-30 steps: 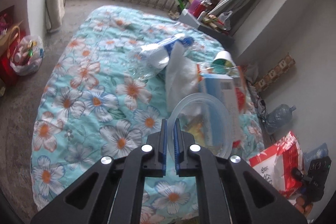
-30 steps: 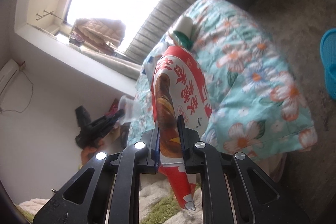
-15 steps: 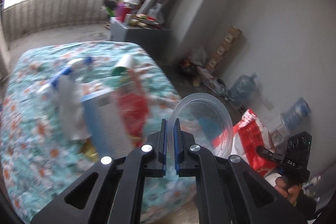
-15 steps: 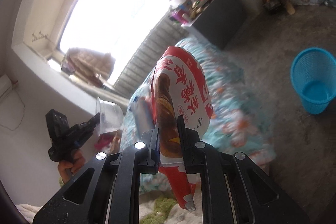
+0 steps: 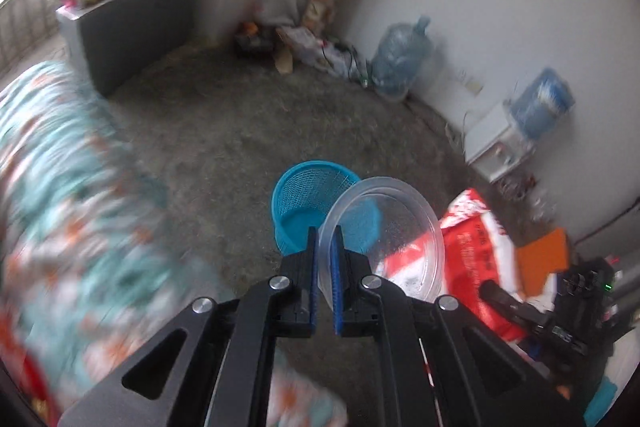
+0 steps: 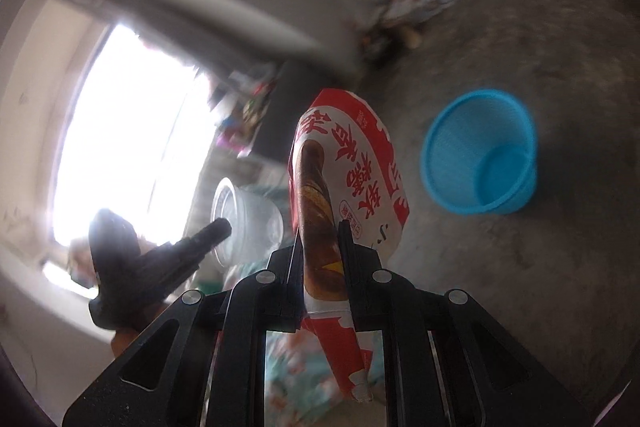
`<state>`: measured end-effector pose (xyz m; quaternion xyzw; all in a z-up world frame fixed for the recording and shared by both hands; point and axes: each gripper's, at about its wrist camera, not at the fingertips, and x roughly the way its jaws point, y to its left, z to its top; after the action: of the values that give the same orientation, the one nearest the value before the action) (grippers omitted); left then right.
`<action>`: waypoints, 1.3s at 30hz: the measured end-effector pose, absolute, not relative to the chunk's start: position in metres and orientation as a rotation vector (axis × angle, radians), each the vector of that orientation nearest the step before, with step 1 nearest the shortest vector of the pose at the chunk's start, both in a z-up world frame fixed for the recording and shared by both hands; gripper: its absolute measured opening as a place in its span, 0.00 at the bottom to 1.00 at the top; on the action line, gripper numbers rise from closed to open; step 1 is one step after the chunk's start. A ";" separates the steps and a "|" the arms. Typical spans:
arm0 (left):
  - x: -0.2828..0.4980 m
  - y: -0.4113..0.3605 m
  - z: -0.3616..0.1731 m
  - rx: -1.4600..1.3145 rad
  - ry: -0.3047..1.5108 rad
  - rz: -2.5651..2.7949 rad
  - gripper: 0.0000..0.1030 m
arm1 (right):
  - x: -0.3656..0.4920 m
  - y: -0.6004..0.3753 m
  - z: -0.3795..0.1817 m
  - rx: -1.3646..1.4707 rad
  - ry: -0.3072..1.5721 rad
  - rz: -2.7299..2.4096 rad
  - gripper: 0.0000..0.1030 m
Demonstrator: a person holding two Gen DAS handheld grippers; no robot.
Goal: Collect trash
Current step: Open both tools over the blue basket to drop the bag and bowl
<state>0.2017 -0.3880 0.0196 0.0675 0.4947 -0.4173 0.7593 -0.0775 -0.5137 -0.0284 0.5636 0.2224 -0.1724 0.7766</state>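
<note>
My left gripper (image 5: 325, 239) is shut on the rim of a clear plastic cup (image 5: 394, 227) and holds it in the air. A blue mesh trash basket (image 5: 304, 199) stands on the floor just beyond the cup. My right gripper (image 6: 322, 239) is shut on a red and white snack bag (image 6: 352, 155), held upright in the air. The basket (image 6: 480, 155) shows to the right of the bag in the right wrist view. The left gripper with the cup (image 6: 248, 223) shows at lower left there.
The floral bed (image 5: 52, 187) lies to the left, blurred. A grey cabinet (image 5: 128, 27) stands at the back left. Water jugs (image 5: 400, 55) and clutter line the far wall. The red bag (image 5: 476, 247) and the right gripper (image 5: 560, 311) are at right.
Both grippers have swung away from the bed toward the floor, keeping hold of the cup and the snack bag. The blue basket now lies in front of both.
</note>
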 end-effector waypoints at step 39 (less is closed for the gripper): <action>0.215 -0.470 0.009 0.096 1.024 -0.989 0.64 | -0.051 -0.602 -0.139 1.198 0.403 -0.722 0.69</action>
<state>0.2151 -0.4702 0.0085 0.0440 0.4697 -0.4538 0.7560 -0.0508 -0.6025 -0.1388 0.5474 0.1841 -0.3300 0.7467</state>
